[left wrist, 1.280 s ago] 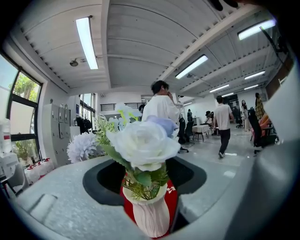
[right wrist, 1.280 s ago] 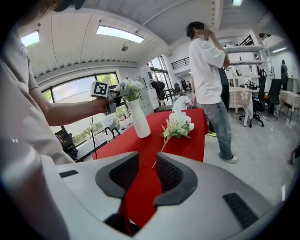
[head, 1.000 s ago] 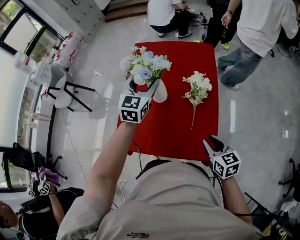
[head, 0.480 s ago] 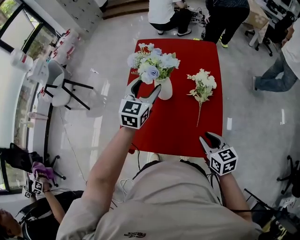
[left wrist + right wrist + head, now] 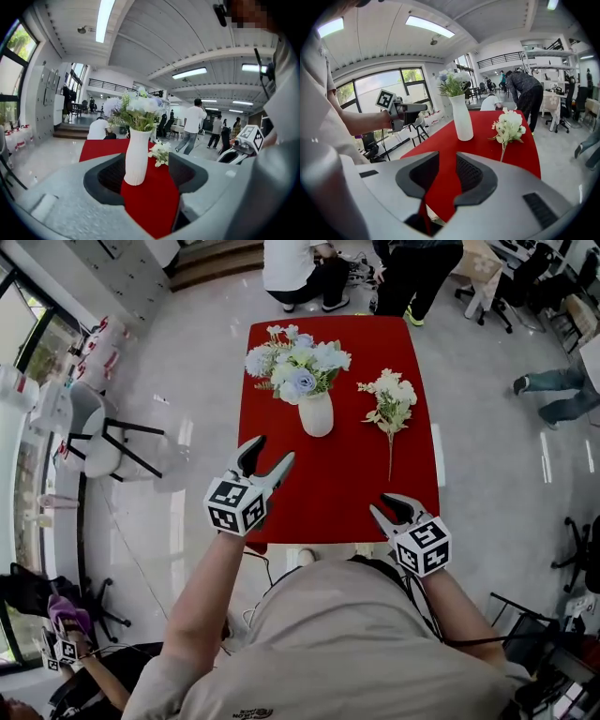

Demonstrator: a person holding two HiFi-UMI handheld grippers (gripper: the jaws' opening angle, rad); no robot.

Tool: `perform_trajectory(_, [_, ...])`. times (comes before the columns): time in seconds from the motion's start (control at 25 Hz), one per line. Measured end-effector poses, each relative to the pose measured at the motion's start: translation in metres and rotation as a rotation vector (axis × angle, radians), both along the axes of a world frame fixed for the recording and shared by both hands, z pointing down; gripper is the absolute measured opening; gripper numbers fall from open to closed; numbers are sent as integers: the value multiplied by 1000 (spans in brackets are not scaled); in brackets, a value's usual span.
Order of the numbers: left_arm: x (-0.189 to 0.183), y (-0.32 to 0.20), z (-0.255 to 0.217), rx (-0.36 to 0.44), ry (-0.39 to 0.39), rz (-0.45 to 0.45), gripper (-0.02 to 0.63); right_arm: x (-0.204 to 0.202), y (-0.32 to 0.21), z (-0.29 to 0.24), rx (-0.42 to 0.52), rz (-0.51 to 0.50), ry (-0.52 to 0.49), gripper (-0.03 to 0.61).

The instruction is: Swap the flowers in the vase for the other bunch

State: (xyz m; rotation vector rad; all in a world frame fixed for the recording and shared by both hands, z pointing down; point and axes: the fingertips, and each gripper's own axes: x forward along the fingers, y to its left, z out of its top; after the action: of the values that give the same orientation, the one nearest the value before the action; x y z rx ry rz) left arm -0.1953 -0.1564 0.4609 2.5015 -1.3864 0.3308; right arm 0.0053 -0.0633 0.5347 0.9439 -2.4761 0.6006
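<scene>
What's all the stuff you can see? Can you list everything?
table: one, red, in the middle
vase: one, white, upright on the table's far half
flowers: one bunch, blue and white, in the vase
white bunch: one, cream, lying right of the vase, apart from it
chair: one, white, left of the table
people: two, one in white and one in dark, beyond the far end
left gripper: one, grey, open, empty, near left edge
right gripper: one, grey, open, empty, near right corner
</scene>
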Motion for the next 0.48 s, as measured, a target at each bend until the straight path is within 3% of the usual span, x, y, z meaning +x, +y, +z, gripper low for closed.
perform_trajectory(0.24, [-5, 65, 13, -90, 11, 108, 41, -33, 21, 1, 2, 2, 5, 107])
perform_trajectory(0.32, [-4, 87, 19, -137, 9, 160, 8, -45, 28, 2, 0, 0, 6, 100])
perform_trajectory(0.48, [8, 136, 34, -220, -26, 300, 8, -67, 41, 3, 0, -7, 17, 74])
